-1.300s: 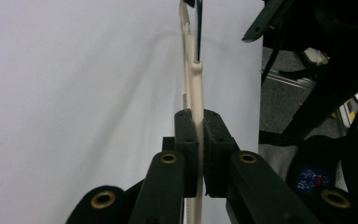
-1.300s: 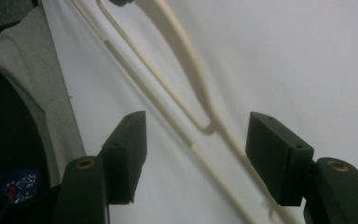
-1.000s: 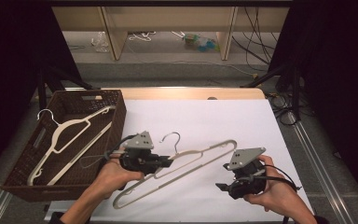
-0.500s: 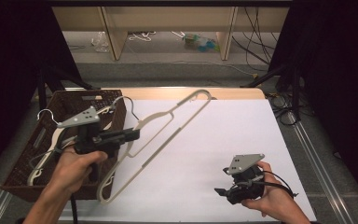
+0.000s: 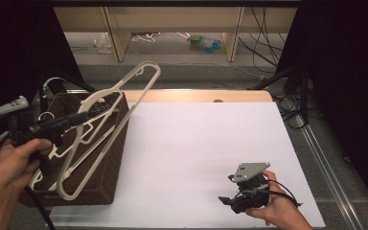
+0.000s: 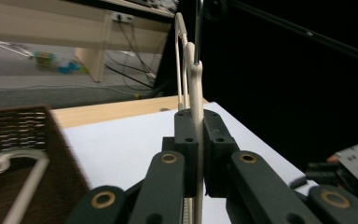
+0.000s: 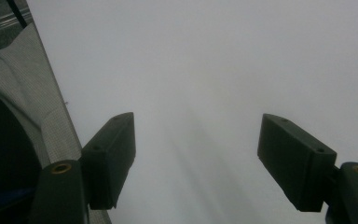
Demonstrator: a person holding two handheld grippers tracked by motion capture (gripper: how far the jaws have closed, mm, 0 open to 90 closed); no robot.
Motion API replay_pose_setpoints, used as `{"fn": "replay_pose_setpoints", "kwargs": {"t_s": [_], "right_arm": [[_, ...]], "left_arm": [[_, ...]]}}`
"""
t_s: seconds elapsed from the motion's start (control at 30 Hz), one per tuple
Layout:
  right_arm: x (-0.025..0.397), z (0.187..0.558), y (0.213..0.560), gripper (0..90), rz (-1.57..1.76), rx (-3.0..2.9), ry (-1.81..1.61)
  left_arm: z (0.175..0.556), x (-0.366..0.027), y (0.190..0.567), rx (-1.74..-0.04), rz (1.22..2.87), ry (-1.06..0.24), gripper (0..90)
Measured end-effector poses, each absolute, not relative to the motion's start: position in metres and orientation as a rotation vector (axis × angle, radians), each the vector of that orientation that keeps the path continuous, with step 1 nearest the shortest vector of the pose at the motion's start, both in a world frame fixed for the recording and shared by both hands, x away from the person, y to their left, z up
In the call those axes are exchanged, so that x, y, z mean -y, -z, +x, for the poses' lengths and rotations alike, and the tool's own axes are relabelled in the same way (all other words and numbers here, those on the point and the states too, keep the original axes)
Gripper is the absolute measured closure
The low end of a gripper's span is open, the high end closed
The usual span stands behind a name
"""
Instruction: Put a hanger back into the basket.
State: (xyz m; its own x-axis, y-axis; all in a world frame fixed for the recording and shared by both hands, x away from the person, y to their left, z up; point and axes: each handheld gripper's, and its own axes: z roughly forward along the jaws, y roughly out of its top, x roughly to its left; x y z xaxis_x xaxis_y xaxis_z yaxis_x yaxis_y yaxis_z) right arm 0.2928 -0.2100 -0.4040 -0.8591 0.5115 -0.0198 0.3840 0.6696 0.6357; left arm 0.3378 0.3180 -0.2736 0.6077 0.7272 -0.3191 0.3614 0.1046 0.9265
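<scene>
Hanger (image 5: 109, 130) tilted, long axis up-right

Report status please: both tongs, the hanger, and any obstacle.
Left tongs shut on cream hanger, lifted over wicker basket. Right tongs open, idle. No obstacle.

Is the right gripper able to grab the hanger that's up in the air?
Probably not from where it is. The right gripper sits open, low over the white table near the front edge, while the hanger is clamped in the left gripper over the basket, far across.
</scene>
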Motion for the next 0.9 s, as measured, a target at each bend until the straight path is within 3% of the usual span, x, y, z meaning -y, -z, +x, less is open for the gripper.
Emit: {"fn": "replay_pose_setpoints", "kwargs": {"t_s": [0.4,0.9], "right_arm": [[0.21,0.294,0.405,28.5,0.719,-2.701,-0.95],[0.213,0.294,0.406,27.0,0.745,-2.667,-0.972]], "left_arm": [[0.36,-0.378,0.27,-1.022,1.479,-0.394,86.2],[0.384,-0.397,0.289,-1.04,1.509,-0.408,86.2]]}}
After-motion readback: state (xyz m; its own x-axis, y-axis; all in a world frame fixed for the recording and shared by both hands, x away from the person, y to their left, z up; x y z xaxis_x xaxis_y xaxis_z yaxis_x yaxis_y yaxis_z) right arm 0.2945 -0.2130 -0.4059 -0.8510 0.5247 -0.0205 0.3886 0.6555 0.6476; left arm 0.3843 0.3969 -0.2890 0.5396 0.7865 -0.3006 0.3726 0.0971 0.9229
